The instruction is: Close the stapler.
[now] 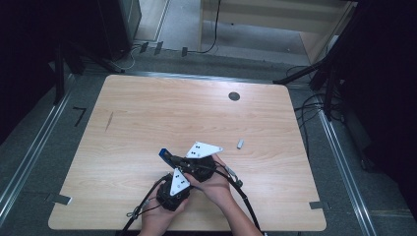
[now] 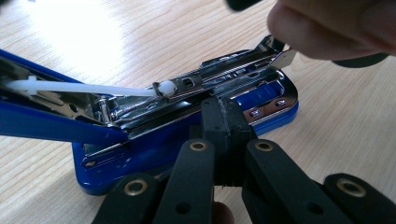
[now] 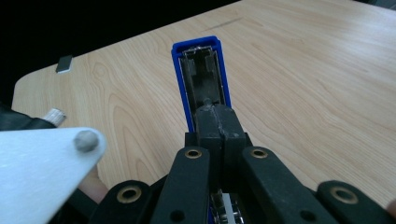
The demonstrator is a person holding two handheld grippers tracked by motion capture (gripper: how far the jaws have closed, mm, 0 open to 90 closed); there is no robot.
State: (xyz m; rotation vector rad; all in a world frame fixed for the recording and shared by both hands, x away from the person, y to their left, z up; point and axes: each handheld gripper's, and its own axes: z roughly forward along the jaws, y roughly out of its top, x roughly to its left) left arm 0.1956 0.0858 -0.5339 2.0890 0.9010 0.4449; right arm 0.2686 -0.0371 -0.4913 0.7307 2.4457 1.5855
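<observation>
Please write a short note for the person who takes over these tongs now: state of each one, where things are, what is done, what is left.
Left tongs: shut on the base of the blue stapler.
Right tongs: shut on the stapler's raised top.
The stapler lies open near the front of the wooden table; its metal magazine is exposed.
A small grey piece lies to the right, possibly staples.
Done: opened. Left, probably: load and close.

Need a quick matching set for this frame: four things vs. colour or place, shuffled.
Things:
1. stapler
2. three-cornered plate
3. small grey piece
4. dark round disc

Descriptions:
a. far part of the table, right of middle
b. blue, lid swung open, metal track showing
c. white, on top of a gripper
d. lies alone on the wood, right of the hands

Pairs: 1-b, 2-c, 3-d, 4-a
</observation>
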